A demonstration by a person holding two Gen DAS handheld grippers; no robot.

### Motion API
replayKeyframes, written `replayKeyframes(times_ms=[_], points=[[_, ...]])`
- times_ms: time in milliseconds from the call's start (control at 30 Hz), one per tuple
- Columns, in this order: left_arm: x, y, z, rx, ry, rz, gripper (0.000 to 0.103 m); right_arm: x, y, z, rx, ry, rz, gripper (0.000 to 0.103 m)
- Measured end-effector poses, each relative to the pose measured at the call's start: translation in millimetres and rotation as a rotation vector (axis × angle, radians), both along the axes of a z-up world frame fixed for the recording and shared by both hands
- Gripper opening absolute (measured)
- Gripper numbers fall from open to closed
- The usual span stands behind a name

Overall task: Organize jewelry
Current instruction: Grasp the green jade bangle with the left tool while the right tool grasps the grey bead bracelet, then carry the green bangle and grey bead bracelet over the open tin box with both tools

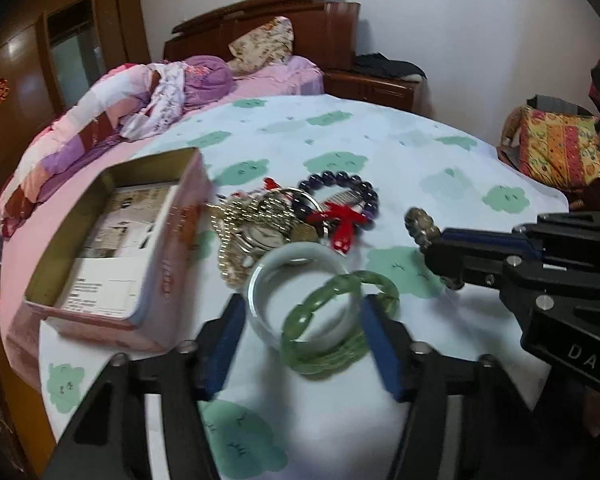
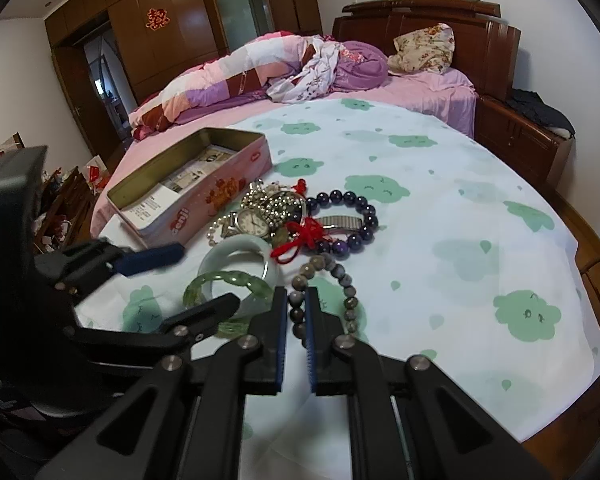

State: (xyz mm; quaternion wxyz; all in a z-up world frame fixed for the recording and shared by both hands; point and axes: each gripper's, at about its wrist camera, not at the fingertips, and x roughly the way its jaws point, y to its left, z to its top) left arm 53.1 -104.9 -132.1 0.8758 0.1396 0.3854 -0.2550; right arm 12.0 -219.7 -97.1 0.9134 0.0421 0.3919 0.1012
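Observation:
A jewelry pile lies on a cloud-print cloth: a green bangle leaning on a white bangle, a watch, pearl chains, a red knot charm and a dark purple bead bracelet. An open pink tin stands to their left. My left gripper is open, its fingers on either side of the two bangles. My right gripper is shut on a grey-brown bead bracelet, right of the bangles; it also shows in the left wrist view.
The tin holds printed paper. The cloth-covered surface extends far to the right and back. A bed with a pink quilt, wooden headboard and wardrobes stand behind. A colourful cushion lies at the right.

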Motion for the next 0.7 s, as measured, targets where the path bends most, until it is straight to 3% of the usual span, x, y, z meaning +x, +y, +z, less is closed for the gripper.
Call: replayKeyframes(times_ms=[100, 167, 233, 433, 700], points=[[0.6, -1.1, -2.3, -0.002, 0.008, -0.007, 0.045, -0.2, -1.5, 0.9, 0.004, -0.004, -0.001, 0.01], [-0.2, -3.3, -4.0, -0.003, 0.016, -0.026, 0.022, -1.1, -1.7, 0.6, 0.006, -0.002, 0.0, 0.01], [0.0, -3.4, -5.1, -0.014, 0.027, -0.04, 0.008, -1.9, -1.8, 1.1, 0.007, -0.003, 0.001, 0.01], [-8.8, 2.0, 9.9, -0.082, -0.028, -0.068, 0.007, -3.9, -3.6, 5.2, 0.002, -0.021, -0.007, 0.01], [-16.5, 8.1, 36.8, -0.118, -0.111, -0.055, 0.007, -7.6, -6.7, 17.1, -0.008, -0.058, -0.023, 0.01]])
